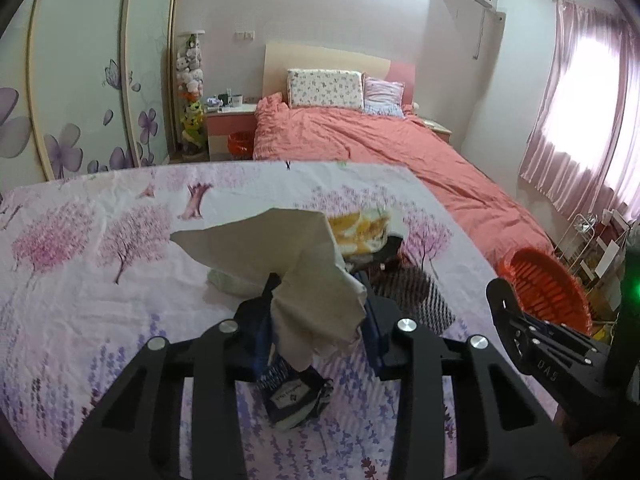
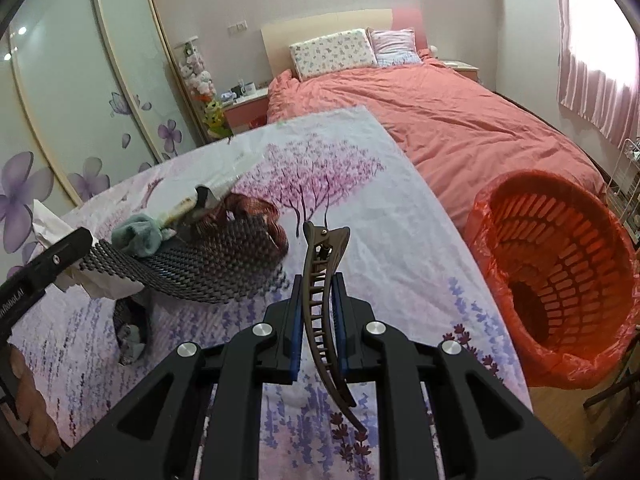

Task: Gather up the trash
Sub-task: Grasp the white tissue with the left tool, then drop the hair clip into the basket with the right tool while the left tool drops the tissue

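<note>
L tongs pinch a crumpled pale tissue, lifted clear of the bench, w/ a dark blue printed wrapper hanging under the tissue betw the pads. R tongs are pressed onto a brown hair clip, held lengthwise betw the blue pads, hinge end pointing away from cam. Bench wears a cloth w/ pink trees & purple flowers. Still on it: a dark woven mesh piece, a teal fabric bit on top of that, a reddish mesh roll behind, a yellow-printed packet beyond the tissue. Orange basket w/ red liner stands just off the bench's R edge, tilted in R cam view, near the salmon-covered bed. Another orange bin sits by the nightstand, far side
</note>
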A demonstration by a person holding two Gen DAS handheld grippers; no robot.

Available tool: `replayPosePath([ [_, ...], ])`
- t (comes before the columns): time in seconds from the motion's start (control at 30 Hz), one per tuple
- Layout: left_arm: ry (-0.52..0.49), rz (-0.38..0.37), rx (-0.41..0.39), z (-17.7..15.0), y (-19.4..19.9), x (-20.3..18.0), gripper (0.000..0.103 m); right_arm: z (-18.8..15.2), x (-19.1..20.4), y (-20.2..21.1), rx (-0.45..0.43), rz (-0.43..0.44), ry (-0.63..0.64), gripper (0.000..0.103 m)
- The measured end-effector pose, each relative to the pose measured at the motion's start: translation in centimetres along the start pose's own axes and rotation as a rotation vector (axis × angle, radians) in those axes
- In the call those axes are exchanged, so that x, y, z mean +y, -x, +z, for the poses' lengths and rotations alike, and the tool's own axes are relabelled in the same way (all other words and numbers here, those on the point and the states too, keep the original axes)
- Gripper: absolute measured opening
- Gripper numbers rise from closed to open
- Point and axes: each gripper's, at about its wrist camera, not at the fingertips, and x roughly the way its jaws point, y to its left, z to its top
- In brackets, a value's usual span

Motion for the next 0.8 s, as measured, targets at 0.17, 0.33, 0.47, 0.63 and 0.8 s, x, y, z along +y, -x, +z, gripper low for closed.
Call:
replayPosePath([
  [0.17, 0.004, 0.003, -0.032, 1.8, 1.5, 0.5, 0.037, 0.7, 0.1, 1.2, -0.034, 0.006, 0.003, 0.014],
  [0.33, -0.010, 0.011, -0.043, 2.8, 1.9, 0.9, 0.038, 0.6, -0.4, 1.6, -0.043, 0.005, -0.005, 0.014],
  [0.47, 0.025, 0.030, 0.016, 1.8, 0.8, 2.3, 0.038, 0.0, -0.4, 1.4, -0.033, 0.001, -0.003, 0.014],
  [0.63, 0.035, 0.045, 0.005, 1.9, 1.4, 2.9, 0.037, 0.3, -0.8, 1.5, -0.038, -0.002, -0.008, 0.014],
  [0.8, 0.011, 0.041, -0.043, 3.4, 2.9, 1.8, 0.037, 1.2, -1.1, 2.7, -0.073, 0.000, -0.010, 0.014],
])
